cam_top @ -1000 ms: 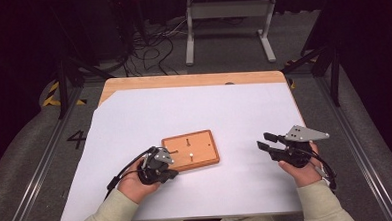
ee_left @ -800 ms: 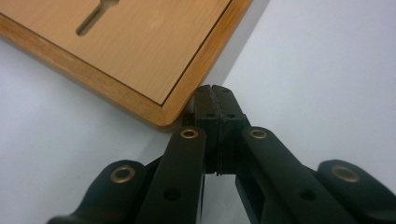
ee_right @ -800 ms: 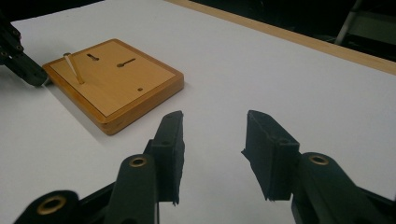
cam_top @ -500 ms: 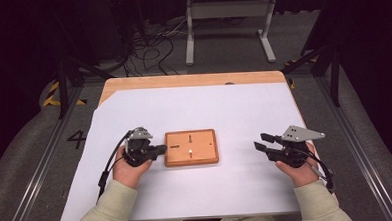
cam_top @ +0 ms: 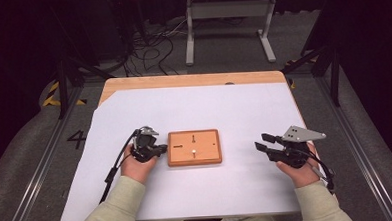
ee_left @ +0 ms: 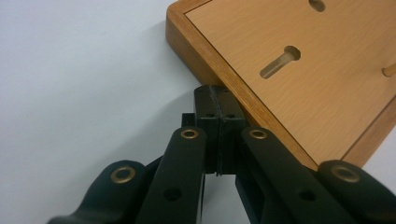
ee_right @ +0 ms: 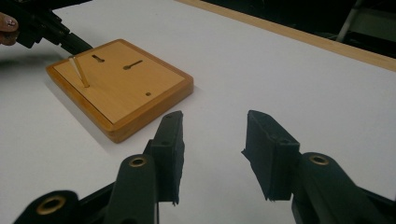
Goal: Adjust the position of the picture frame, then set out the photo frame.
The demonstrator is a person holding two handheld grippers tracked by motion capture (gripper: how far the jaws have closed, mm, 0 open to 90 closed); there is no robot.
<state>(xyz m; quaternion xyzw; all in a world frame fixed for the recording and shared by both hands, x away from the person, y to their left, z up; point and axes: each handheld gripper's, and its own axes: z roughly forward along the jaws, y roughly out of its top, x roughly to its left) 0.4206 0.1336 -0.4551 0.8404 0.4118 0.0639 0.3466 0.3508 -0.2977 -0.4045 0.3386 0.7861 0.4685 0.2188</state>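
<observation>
Dark lab, white sheet over the wooden surface [cam_top: 192, 80]. Board [cam_top: 194, 147] sits mid-sheet, one peg [ee_right: 79, 71] standing in it, slots and another hole empty. Left gripper [ee_left: 219, 116] is clenched, holding nothing, tips touching the board's left edge — looks like nudging or bracing it. Right gripper [cam_top: 262, 141] is released and idle, well apart to the right. Judgement: early stage; no loose pegs in sight, insertion work remains.
</observation>
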